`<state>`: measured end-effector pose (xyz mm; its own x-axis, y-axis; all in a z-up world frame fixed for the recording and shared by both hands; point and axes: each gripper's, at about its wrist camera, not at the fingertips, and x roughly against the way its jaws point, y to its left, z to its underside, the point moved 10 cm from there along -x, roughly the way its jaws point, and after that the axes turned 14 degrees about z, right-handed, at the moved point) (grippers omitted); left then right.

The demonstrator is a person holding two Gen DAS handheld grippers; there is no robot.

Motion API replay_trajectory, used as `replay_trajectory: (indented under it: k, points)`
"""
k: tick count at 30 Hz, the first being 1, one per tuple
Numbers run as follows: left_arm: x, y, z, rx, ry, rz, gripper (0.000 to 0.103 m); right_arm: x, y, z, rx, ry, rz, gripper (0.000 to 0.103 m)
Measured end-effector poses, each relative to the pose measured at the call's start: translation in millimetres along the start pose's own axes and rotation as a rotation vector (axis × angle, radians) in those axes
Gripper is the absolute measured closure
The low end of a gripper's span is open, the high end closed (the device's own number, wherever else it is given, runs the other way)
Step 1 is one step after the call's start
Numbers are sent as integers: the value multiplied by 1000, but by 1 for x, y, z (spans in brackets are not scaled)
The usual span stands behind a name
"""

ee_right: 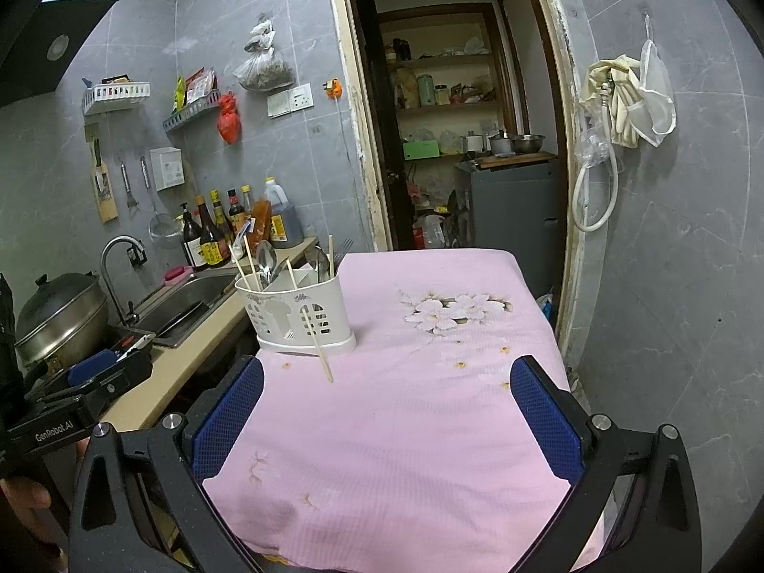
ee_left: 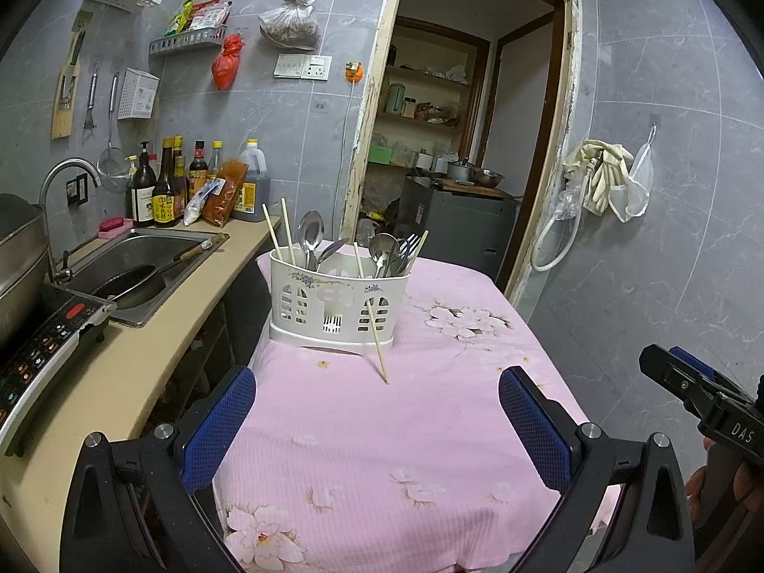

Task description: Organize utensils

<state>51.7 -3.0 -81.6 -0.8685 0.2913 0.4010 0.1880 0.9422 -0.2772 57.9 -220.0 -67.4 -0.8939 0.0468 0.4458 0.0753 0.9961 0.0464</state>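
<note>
One stray chopstick (ee_left: 371, 329) is seen leaning against the utensil holder (ee_left: 336, 303) front at 12 o'clock, long axis near-upright, tip on the tablecloth (ee_left: 382, 453), reached about equally by wide-open, empty left gripper (ee_left: 377, 425) and right gripper (ee_right: 387, 418).

Pink floral tablecloth (ee_left: 382, 429), frame centre. White utensil caddy (ee_left: 334, 305), small flower print. Blue mesh-textured pads (ee_left: 219, 429), black gripper frames, lower corners. Grey marbled wall tiles (ee_left: 668, 191).
</note>
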Motion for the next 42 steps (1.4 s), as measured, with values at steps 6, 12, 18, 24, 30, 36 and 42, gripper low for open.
replay_trajectory:
  k: [6, 12, 18, 24, 30, 36, 42]
  points:
    - [0, 1, 0, 0, 0, -1, 0, 0, 1, 1, 0, 1, 0, 1]
    - [0, 1, 0, -1, -2, 0, 0, 0, 1, 0, -1, 0, 1, 1]
    - [0, 1, -1, -1, -2, -1, 0, 0, 0, 0, 0, 0, 1, 1]
    - [0, 0, 0, -1, 1, -1, 0, -1, 0, 1, -1, 2, 0, 1]
    - [-1, 0, -1, 0, -1, -1, 0, -2, 1, 1, 0, 4, 1, 1]
    - [0, 0, 0, 0, -1, -2, 0, -5, 1, 2, -2, 7, 0, 1]
    - [-1, 1, -1, 0, 0, -1, 0, -7, 2, 1, -4, 12, -1, 1]
